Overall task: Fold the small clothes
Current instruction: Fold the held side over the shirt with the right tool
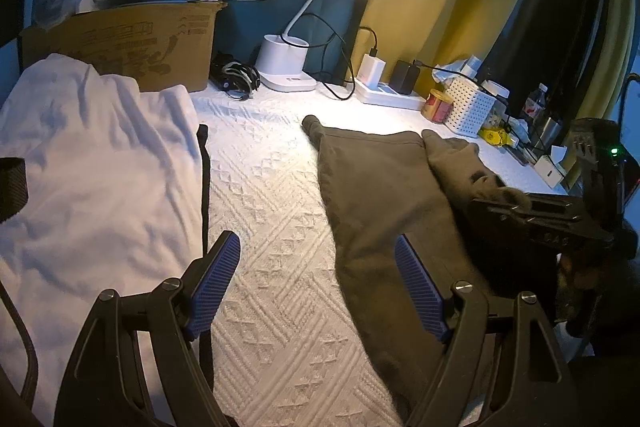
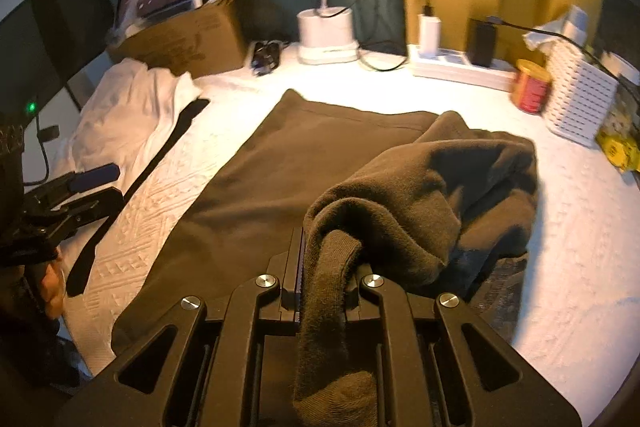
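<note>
White garment [image 1: 92,163] lay bunched at far left on the bedspread [image 1: 272,211], untouched. Next came my left gripper [image 1: 320,287], jaws wide and empty, beside the near left edge of the brown garment [image 2: 304,163], whose flat part ran lengthwise away from me. Rightmost, my right gripper [image 2: 326,267] was clamped on its lifted corner, nearer the fold.

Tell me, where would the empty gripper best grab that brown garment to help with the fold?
Probably the far left corner of the brown garment, where the hem pokes out on the white cloth. That edge lies flat and free, so the open left gripper could come in from the left side, while the right gripper holds the bunched edge opposite.
</note>
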Motion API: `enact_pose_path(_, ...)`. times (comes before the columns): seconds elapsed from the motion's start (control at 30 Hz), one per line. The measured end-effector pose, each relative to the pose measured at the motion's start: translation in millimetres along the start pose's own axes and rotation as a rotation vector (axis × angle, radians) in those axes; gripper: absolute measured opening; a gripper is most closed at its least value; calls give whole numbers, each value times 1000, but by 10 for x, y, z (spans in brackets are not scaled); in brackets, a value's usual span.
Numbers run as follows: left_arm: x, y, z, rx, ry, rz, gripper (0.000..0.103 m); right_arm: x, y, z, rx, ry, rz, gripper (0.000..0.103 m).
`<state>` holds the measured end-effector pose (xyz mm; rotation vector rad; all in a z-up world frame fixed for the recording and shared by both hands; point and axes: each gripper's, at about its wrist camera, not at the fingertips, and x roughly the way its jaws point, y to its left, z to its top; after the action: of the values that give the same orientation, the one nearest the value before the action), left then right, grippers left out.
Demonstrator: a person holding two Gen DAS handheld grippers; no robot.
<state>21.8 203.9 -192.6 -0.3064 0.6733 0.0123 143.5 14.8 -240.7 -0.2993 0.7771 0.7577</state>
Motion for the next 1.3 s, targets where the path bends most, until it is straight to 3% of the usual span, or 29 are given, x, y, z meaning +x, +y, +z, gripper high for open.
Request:
enact_pose_path(0.37, -134, 118, -85, -24, -15, 22, 79, 163, 460, -92, -40, 50, 17, 17)
enact_pose_path(0.43, -149, 135, -84, -21, -18, 29, 79, 163, 625, -123, -73, 54, 38, 28)
enact_pose_path(0.47, -159, 142, -81, -19, -21, 32, 79, 159, 702, -145, -86, 56, 55, 42)
enact_pose_path(0.5, -170, 152, -79, -18, -23, 34, 79, 152, 756, -165, -93, 55, 67, 45)
enact_pose_path(0.8, -272, 171, -53, -5, -39, 69, 79, 105, 1171, -461, -157, 102, 179, 55)
enact_pose_path(1.07, -356, 11, -13, 24, -55, 85, 79, -187, 1206, -562, -164, 37, 227, 56)
enact_pose_path(1.3, -303, -250, 45, 65, -39, 88, 79, -457, 848, -563, -87, -48, 195, 56)
